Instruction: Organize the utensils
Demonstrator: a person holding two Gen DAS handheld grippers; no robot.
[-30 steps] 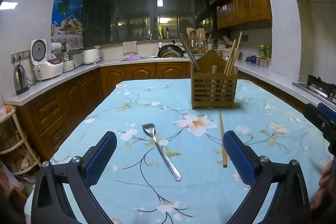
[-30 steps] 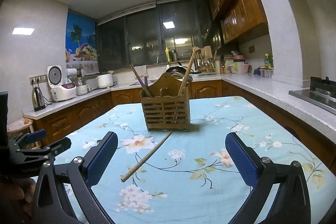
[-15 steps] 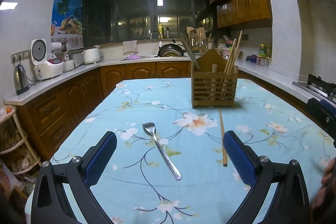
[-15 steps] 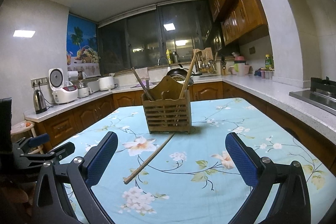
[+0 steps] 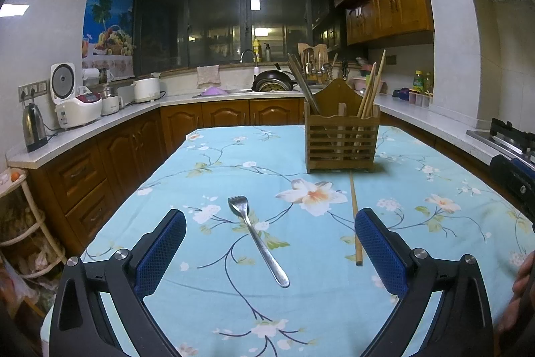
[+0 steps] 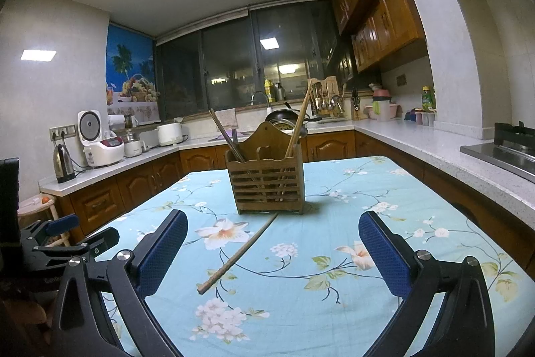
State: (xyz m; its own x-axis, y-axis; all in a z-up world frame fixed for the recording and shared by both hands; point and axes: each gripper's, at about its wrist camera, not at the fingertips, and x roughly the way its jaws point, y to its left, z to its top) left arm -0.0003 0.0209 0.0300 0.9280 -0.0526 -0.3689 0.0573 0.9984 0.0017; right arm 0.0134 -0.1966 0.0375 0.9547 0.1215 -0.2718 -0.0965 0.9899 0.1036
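Observation:
A metal fork [image 5: 257, 240] lies on the floral tablecloth [image 5: 234, 163] between the open fingers of my left gripper [image 5: 271, 251], tines pointing away. A single wooden chopstick [image 5: 355, 216] lies to its right, running up to the wooden utensil holder [image 5: 341, 139], which has several chopsticks standing in it. In the right wrist view the same chopstick [image 6: 239, 255] lies between the open fingers of my right gripper [image 6: 272, 251], with the holder [image 6: 267, 181] behind it. Both grippers are empty and above the table.
The left gripper shows at the left edge of the right wrist view [image 6: 67, 236]. Kitchen counters [image 5: 100, 122] with a kettle [image 5: 33, 131] and rice cooker [image 5: 75, 99] surround the table; a stove [image 6: 501, 153] is at the right.
The right gripper has risen and tilted slightly, so the holder and chopstick sit a little lower in its view. The left gripper has barely moved.

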